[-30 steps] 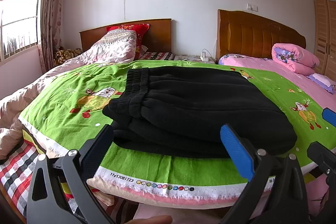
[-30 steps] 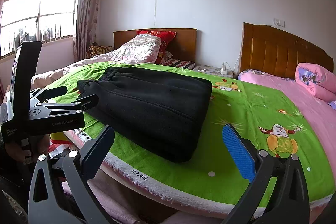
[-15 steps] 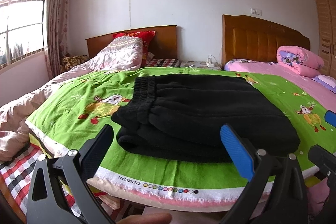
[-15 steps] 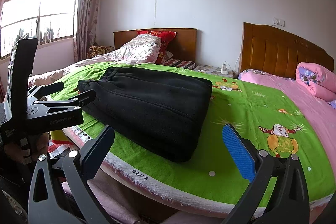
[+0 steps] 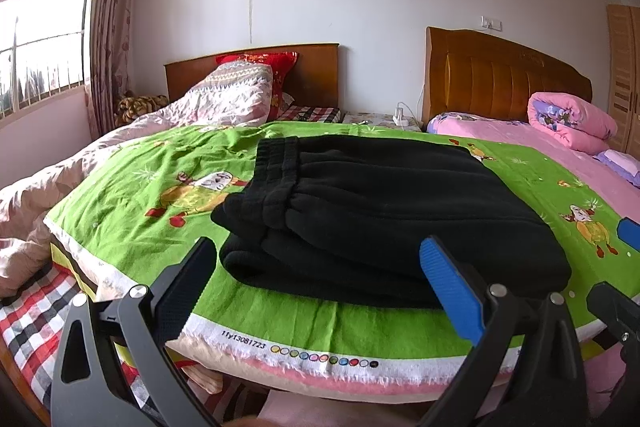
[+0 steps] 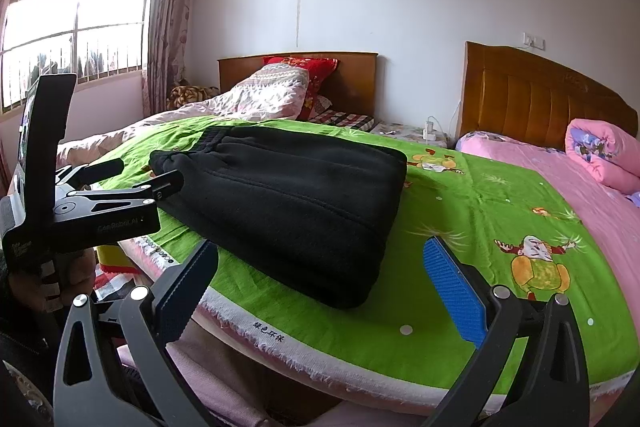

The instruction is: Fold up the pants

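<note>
Black fleece pants (image 5: 372, 215) lie folded in a thick stack on the green cartoon-print sheet (image 5: 132, 211), the elastic waistband at the left. They also show in the right wrist view (image 6: 288, 203). My left gripper (image 5: 320, 279) is open and empty, held back from the bed's front edge, just short of the pants. It also shows from the side in the right wrist view (image 6: 124, 179). My right gripper (image 6: 320, 283) is open and empty, off the front edge to the right of the stack. Its blue pad (image 5: 629, 233) shows at the right edge of the left wrist view.
A crumpled pink quilt (image 5: 224, 99) and red pillow (image 5: 260, 61) lie at the headboard. A second bed with pink sheet (image 6: 580, 195) and a rolled pink quilt (image 6: 604, 151) stands to the right. A window (image 6: 72, 19) is on the left wall.
The left gripper has drawn back and tilted up a little, so the pants sit lower and farther in its view. The right gripper has barely moved. The pants have not moved.
</note>
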`<action>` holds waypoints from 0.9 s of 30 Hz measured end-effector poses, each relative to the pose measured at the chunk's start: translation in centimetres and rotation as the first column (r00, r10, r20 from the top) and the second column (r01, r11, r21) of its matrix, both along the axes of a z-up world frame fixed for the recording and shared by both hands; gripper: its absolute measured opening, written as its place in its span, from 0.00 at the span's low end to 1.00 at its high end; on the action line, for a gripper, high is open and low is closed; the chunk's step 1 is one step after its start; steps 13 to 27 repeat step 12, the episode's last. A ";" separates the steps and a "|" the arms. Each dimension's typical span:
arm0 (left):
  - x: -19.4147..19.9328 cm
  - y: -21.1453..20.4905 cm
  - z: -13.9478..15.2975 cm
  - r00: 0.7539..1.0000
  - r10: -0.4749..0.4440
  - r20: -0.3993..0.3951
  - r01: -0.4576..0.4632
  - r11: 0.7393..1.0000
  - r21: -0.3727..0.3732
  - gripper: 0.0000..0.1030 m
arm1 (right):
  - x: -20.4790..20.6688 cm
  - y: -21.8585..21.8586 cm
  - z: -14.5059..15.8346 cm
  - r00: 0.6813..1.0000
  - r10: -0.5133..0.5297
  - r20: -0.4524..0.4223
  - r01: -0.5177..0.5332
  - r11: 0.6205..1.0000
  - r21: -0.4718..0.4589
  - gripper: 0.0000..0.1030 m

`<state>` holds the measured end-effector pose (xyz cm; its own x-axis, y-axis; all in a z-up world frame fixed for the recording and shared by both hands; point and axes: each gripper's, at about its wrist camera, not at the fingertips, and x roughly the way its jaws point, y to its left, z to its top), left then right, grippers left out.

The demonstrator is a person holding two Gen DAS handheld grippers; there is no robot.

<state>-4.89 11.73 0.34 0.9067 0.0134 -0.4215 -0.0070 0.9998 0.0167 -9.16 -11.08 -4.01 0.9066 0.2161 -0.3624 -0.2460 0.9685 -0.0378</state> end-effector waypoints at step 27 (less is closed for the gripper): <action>0.4 0.3 -0.5 0.999 0.011 -0.038 -0.011 1.000 -0.023 0.99 | 0.0 -0.1 0.1 1.000 0.001 -0.002 -0.001 1.000 0.001 0.96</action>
